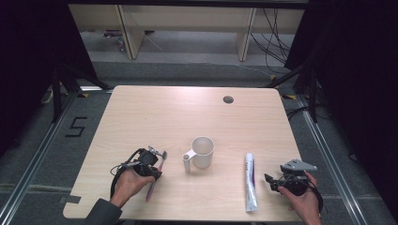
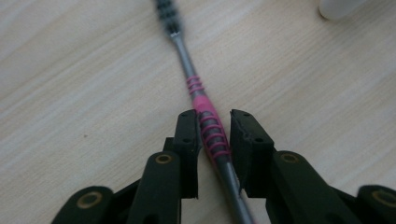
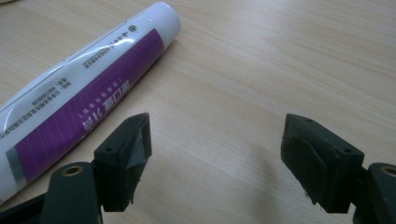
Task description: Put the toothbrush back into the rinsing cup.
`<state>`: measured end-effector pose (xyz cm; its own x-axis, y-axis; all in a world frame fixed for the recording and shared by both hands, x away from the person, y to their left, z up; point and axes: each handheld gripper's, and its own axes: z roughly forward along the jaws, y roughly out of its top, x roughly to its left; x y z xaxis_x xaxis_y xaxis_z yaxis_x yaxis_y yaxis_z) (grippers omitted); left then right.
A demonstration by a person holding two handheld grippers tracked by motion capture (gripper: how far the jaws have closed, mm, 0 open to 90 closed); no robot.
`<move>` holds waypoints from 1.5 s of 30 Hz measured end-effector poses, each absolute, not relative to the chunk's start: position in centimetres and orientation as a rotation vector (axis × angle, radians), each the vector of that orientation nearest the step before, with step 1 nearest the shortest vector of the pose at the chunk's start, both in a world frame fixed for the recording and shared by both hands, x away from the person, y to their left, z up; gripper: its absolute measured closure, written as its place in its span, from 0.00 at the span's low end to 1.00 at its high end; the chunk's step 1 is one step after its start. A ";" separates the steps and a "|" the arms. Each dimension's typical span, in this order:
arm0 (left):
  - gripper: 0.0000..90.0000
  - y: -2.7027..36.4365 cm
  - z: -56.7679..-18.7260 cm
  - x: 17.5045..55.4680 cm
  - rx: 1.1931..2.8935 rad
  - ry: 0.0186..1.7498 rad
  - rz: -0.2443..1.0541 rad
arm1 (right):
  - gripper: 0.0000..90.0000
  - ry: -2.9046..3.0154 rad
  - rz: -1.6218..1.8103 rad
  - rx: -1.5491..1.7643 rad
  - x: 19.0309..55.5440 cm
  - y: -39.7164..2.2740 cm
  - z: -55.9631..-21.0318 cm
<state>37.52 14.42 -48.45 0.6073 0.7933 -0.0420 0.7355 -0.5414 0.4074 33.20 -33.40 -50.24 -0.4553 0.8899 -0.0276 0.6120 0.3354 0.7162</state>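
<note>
Toothbrush (image 2: 208, 125) flat on surface (image 1: 155, 117), at 9 o'clock of white mug (image 1: 202, 152), pink-ringed grip between left tongs (image 1: 158, 164); jaws narrow, hugging handle, small gaps visible, contact uncertain. Right tongs (image 3: 215, 154) wide apart, holding nothing, toothpaste tube (image 3: 79, 88) at their 10 o'clock.

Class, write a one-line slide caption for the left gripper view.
Left gripper straddles the pink grip of a toothbrush lying on the wooden table.
</note>
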 end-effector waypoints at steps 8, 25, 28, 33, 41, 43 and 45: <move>0.87 14.3 -48.5 38.0 2.518 1.195 0.163 | 0.28 2.176 0.903 1.323 33.2 -33.3 -50.3; 0.89 13.7 -48.2 38.7 2.661 1.093 0.139 | 0.28 2.174 0.907 1.328 33.1 -33.3 -50.3; 0.89 13.7 -48.2 38.6 2.670 1.080 0.141 | 0.28 2.182 0.913 1.345 33.1 -33.2 -50.3; 0.89 13.7 -48.1 38.6 2.676 1.061 0.149 | 0.28 2.168 0.911 1.332 33.1 -33.2 -50.3; 0.89 14.6 -47.0 38.7 2.611 1.043 0.167 | 0.28 2.178 0.908 1.327 33.2 -33.3 -50.2; 0.89 14.9 -46.7 38.7 2.590 1.041 0.168 | 0.28 2.170 0.921 1.384 33.0 -33.1 -50.2; 0.89 15.2 -46.3 38.7 2.547 1.042 0.189 | 0.28 2.168 0.918 1.370 33.1 -33.1 -50.2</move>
